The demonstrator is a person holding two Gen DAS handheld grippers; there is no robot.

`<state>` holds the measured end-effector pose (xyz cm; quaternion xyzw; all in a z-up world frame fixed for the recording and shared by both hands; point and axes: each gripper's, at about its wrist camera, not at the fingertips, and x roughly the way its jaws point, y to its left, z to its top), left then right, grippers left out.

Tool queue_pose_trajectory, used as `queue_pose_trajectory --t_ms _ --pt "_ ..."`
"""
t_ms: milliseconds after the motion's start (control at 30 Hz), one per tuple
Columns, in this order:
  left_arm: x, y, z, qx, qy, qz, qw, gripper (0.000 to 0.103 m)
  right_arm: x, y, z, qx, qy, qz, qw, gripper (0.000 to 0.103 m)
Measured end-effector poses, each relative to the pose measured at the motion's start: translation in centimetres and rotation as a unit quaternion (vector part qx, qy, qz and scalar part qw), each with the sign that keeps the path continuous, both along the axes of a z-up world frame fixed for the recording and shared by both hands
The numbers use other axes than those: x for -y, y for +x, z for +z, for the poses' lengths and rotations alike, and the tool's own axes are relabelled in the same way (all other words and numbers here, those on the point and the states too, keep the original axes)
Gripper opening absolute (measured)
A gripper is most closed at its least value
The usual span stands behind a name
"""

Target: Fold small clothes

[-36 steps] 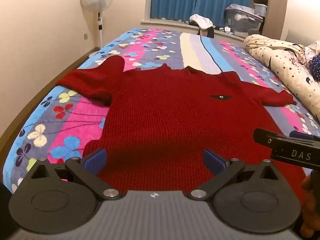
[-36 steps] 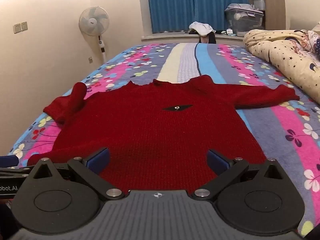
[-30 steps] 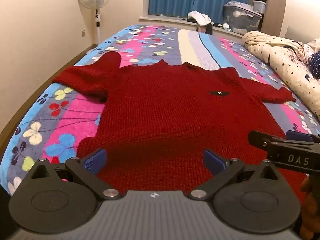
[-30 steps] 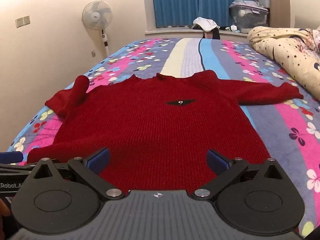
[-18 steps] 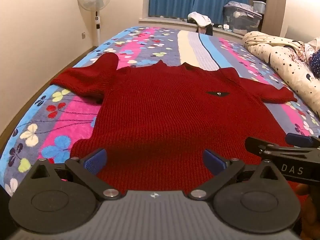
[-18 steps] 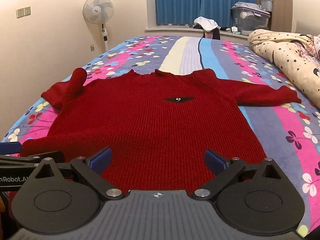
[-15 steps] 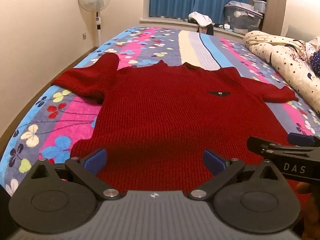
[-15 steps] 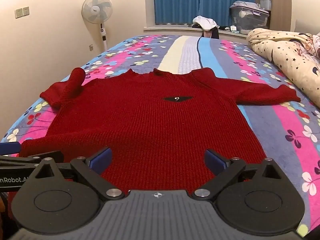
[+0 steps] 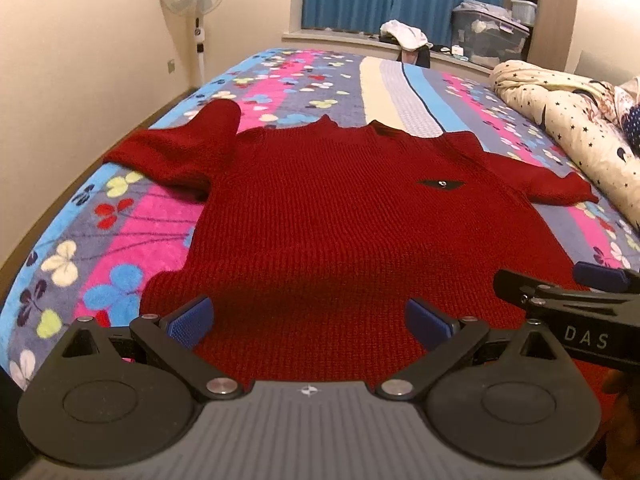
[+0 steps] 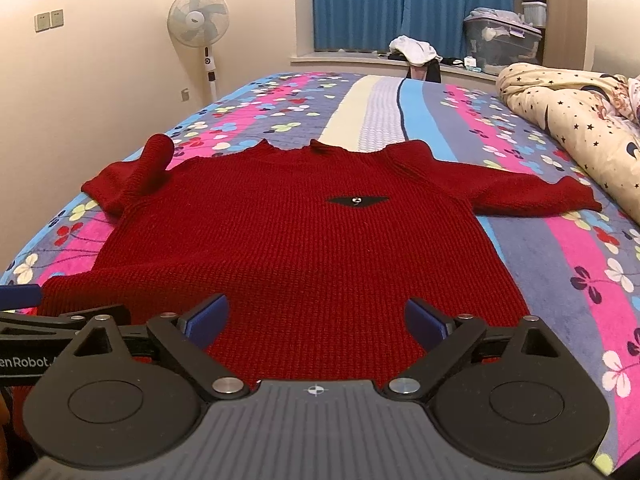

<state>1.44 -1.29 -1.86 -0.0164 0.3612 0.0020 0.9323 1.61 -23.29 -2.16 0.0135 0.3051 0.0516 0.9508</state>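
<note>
A dark red knitted sweater (image 9: 340, 208) (image 10: 304, 240) lies spread flat on the bed, neck away from me, with a small black patch on the chest. Its left sleeve (image 9: 180, 148) is bunched and folded over; its right sleeve (image 10: 532, 192) lies stretched out. My left gripper (image 9: 310, 322) hovers open over the hem's left half, nothing between its blue pads. My right gripper (image 10: 316, 322) hovers open over the hem's right half. Each gripper shows at the edge of the other's view: the right gripper (image 9: 572, 304) and the left gripper (image 10: 48, 320).
The bed (image 10: 560, 280) has a striped cover with flower prints. A star-patterned duvet (image 9: 568, 120) lies bunched along the right side. A standing fan (image 10: 199, 24), a wall on the left, blue curtains and storage boxes (image 10: 500, 40) stand beyond the bed.
Both grippers have drifted slightly back and shifted over the hem; the sweater has not moved and both grippers stay open.
</note>
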Motion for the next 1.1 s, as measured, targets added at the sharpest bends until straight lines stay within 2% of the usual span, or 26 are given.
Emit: queue_pose_trajectory --t_ms 1100 --pt "-0.21 0.06 0.08 -0.005 -0.003 -0.003 1.0 0.102 -0.22 -0.07 0.08 -0.002 -0.001 0.001 1.0 0.095"
